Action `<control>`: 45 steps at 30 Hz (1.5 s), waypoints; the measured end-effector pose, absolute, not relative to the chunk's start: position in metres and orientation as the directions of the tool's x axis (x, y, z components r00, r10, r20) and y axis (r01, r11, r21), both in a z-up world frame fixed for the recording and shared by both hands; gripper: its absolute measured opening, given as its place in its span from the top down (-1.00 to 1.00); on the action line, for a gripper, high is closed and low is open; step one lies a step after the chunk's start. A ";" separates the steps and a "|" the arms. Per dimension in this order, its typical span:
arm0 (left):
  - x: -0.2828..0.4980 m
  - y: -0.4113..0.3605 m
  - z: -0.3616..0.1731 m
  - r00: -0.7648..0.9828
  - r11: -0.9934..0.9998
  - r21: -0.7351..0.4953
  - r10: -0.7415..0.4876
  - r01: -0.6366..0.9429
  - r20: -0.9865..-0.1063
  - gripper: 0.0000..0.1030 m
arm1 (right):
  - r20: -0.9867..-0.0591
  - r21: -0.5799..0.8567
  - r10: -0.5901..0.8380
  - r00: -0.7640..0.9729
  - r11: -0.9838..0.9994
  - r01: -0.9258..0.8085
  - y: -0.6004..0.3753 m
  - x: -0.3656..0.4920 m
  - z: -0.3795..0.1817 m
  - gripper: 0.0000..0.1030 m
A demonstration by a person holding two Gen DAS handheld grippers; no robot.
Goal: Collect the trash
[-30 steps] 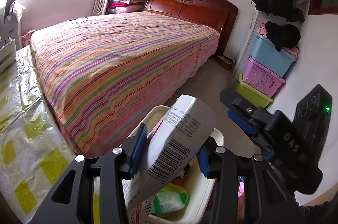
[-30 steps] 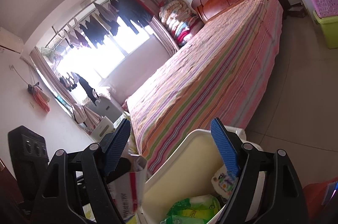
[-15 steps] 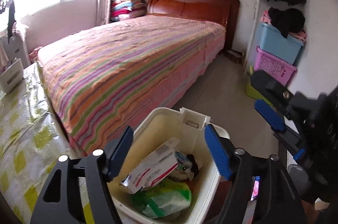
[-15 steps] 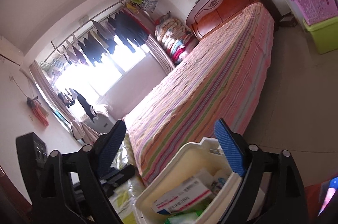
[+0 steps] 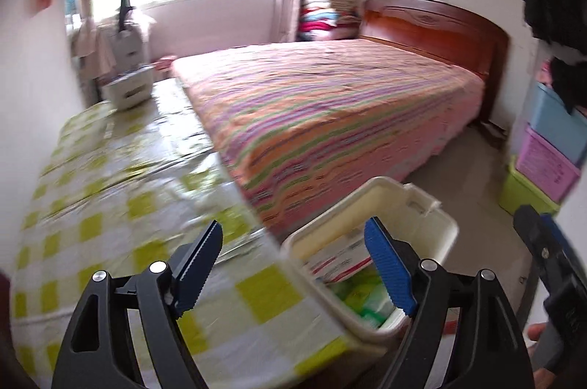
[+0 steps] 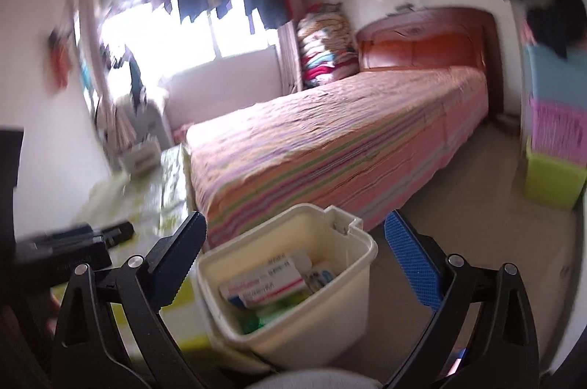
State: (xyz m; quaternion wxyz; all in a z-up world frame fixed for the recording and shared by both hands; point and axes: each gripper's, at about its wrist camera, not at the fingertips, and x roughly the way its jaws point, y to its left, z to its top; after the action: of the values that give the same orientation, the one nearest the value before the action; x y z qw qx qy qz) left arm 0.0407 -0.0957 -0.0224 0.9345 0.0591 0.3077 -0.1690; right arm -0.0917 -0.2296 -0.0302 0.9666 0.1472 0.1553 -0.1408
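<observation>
A cream plastic trash bin (image 6: pixel 341 293) stands on the floor beside the table, with a white and red carton (image 6: pixel 264 286) and green wrappers inside. It also shows in the left wrist view (image 5: pixel 436 235), where the carton (image 5: pixel 337 260) lies in it. My left gripper (image 5: pixel 293 268) is open and empty over the table's edge, left of the bin. My right gripper (image 6: pixel 297 253) is open and empty, just above the bin. The right gripper also shows at the right edge of the left wrist view (image 5: pixel 550 271).
A table with a yellow-checked cloth (image 5: pixel 110 191) lies to the left. A bed with a striped cover (image 5: pixel 330 103) stands behind the bin. Stacked plastic crates (image 5: pixel 543 161) stand at the right wall. A white box (image 5: pixel 128 88) sits at the table's far end.
My left gripper let go of the carton, which dropped into the bin, then swung left over the table. My right gripper tilted to look down into the bin.
</observation>
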 end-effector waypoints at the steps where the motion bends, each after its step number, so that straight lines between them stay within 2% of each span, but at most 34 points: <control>1: 0.034 -0.086 -0.023 0.767 0.948 0.021 -0.243 0.317 -0.595 -0.50 | -0.351 0.200 -0.224 0.909 0.931 0.306 -0.214 -0.097 -0.026 -0.87; 7: 0.007 -0.052 -0.022 0.785 0.969 0.059 -0.158 0.240 -0.599 -0.50 | -0.400 0.173 -0.167 0.901 0.952 0.253 -0.190 -0.113 -0.021 -0.87; 13: -0.006 -0.034 -0.020 0.788 0.973 0.077 -0.129 0.218 -0.602 -0.51 | -0.415 0.161 -0.155 0.897 0.957 0.240 -0.198 -0.119 -0.004 -0.87; 30: -0.004 -0.028 -0.024 0.795 0.974 0.118 -0.086 0.194 -0.601 -0.51 | -0.437 0.158 -0.136 0.889 0.962 0.225 -0.195 -0.102 -0.014 -0.87; 45: 0.000 -0.026 -0.032 0.768 0.974 0.112 -0.083 0.197 -0.635 -0.51 | -0.450 0.158 -0.121 0.885 0.964 0.213 -0.194 -0.092 -0.022 -0.87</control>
State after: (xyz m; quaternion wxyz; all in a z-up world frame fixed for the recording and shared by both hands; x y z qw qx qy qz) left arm 0.0002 -0.0255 -0.0320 0.9362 0.0862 0.3324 -0.0748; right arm -0.0919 -0.1937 -0.0215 0.9654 0.1020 0.2239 -0.0865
